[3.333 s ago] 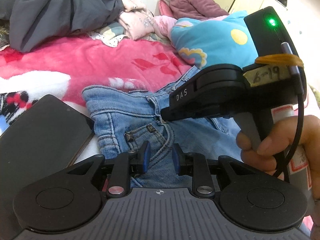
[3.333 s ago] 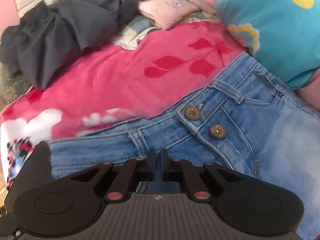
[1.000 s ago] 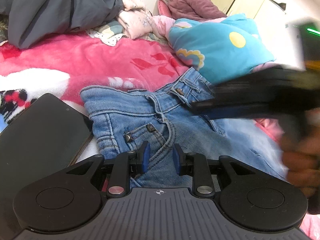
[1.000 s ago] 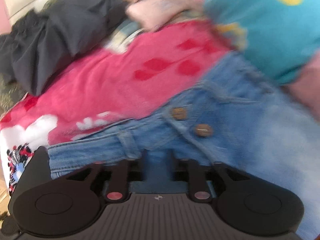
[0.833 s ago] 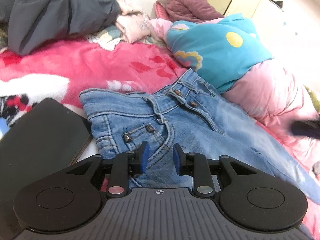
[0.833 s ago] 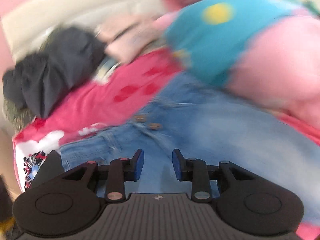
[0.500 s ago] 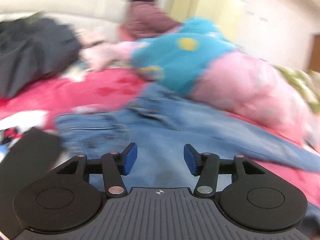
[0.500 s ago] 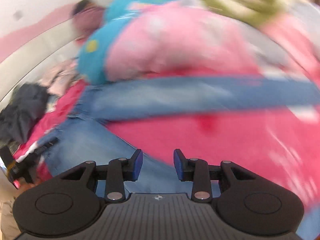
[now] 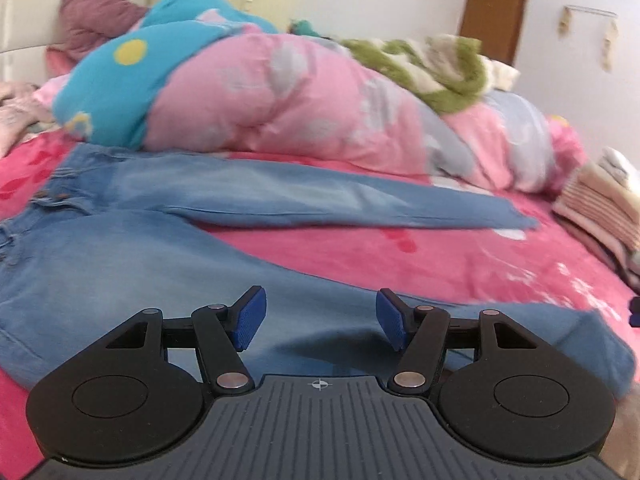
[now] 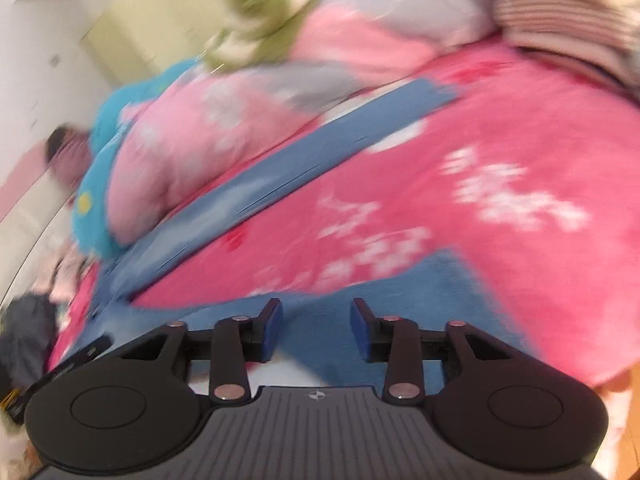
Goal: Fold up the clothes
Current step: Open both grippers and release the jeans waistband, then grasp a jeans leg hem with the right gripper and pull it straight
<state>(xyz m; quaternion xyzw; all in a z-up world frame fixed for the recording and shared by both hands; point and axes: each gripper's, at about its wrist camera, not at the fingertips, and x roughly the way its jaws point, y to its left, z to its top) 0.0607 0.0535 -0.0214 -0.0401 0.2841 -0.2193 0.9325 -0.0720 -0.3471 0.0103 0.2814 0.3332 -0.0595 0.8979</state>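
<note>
Pink bedding fills our view: we are over a bed spread with a bright pink blanket (image 9: pixel 460 256) patterned in white, and behind it a rumpled pink and blue duvet (image 9: pixel 280 92) is heaped along the far side, with a green and cream throw (image 9: pixel 436 68) draped on top. Off to the right we can see a stack of folded striped fabric (image 9: pixel 600 200), and beyond it a white wall and a brown door (image 9: pixel 496 12).

Our jeans (image 9: pixel 120 272) lie flat on the blanket, light blue denim, waistband toward the left and the two legs splayed apart into a V. One leg runs along the foot of the duvet, the other stretches right under us.

We have the left gripper (image 9: pixel 319 319) hanging over that near leg, its blue pads (image 9: pixel 250 318) well apart and the jaws opening, with nothing pinched between them, only denim lying below.

Over on the right wrist view everything is smeared and tilted. The right gripper (image 10: pixel 316 328) sits above the hem end of the near leg (image 10: pixel 400 300), jaws opening too, gap clear, pads not pressing on any cloth. At the lower left edge of that view we catch a dark piece of the other handset (image 10: pixel 76 364)
</note>
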